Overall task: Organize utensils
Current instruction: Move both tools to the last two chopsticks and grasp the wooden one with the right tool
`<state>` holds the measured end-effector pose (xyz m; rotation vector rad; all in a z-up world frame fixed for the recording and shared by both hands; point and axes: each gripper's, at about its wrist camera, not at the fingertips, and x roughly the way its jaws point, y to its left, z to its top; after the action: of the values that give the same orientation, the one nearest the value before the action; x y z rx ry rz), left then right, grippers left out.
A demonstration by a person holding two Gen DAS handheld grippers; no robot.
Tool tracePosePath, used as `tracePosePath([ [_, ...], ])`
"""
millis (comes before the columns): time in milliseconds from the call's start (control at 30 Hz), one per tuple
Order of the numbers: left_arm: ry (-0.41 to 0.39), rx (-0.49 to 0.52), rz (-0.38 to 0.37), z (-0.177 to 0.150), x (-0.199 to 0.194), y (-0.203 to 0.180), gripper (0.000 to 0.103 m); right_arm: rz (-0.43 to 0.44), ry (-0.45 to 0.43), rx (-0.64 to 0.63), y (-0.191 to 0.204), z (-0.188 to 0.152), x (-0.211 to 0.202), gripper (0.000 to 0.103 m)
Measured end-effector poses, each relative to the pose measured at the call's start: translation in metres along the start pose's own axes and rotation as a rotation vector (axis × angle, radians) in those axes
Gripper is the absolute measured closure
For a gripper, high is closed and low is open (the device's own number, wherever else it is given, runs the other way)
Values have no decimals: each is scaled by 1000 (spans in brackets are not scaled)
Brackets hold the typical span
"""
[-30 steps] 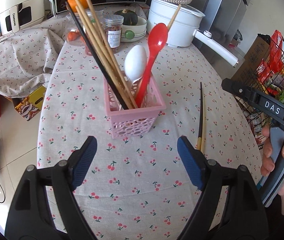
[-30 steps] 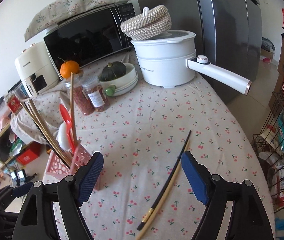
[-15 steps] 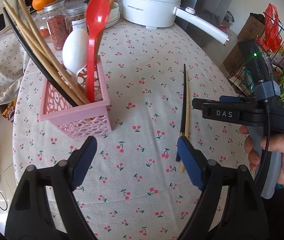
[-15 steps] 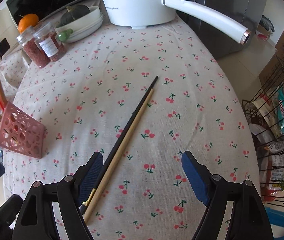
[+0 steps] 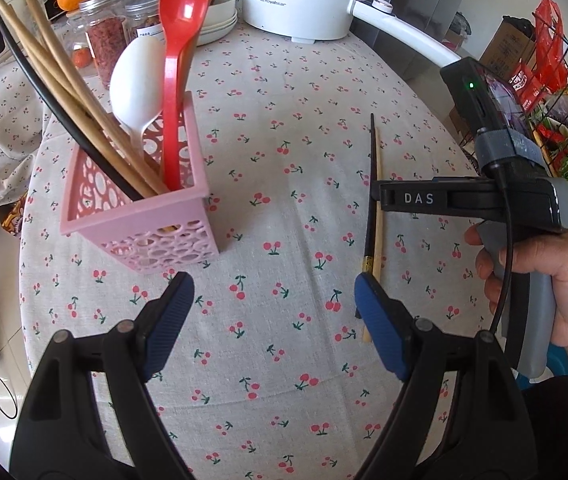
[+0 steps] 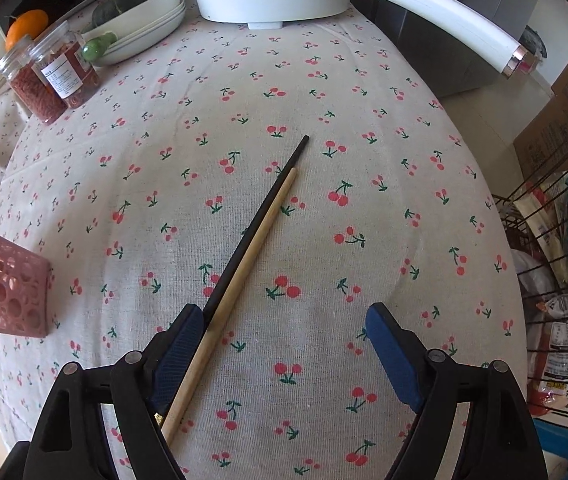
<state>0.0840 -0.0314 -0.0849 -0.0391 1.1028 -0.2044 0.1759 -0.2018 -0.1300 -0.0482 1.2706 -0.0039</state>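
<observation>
Tablecloth [image 6: 364,160]: right hand-held gripper [image 6: 284,344] now nearer chopsticks [image 6: 252,240].

Lower ends of the black chopstick [image 6: 260,208] and wooden chopstick [image 6: 244,264] lost behind the right claw's [image 6: 284,350] left finger, contact with it impossible to judge. Pink basket [image 6: 4,288], left of that pair, cut by the frame edge in the right wrist view. Left of the basket, jar [image 5: 106,46] label unreadable, white pot [image 5: 296,0] cropped at the top.
</observation>
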Motion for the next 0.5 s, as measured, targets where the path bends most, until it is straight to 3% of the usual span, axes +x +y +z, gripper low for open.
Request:
tracePosePath([
  [333, 8, 19, 3, -3, 1, -3, 21, 44, 39, 37, -21, 1, 3, 18],
  [500, 5, 22, 4, -2, 1, -3, 21, -40, 14, -15, -4, 1, 6, 20],
])
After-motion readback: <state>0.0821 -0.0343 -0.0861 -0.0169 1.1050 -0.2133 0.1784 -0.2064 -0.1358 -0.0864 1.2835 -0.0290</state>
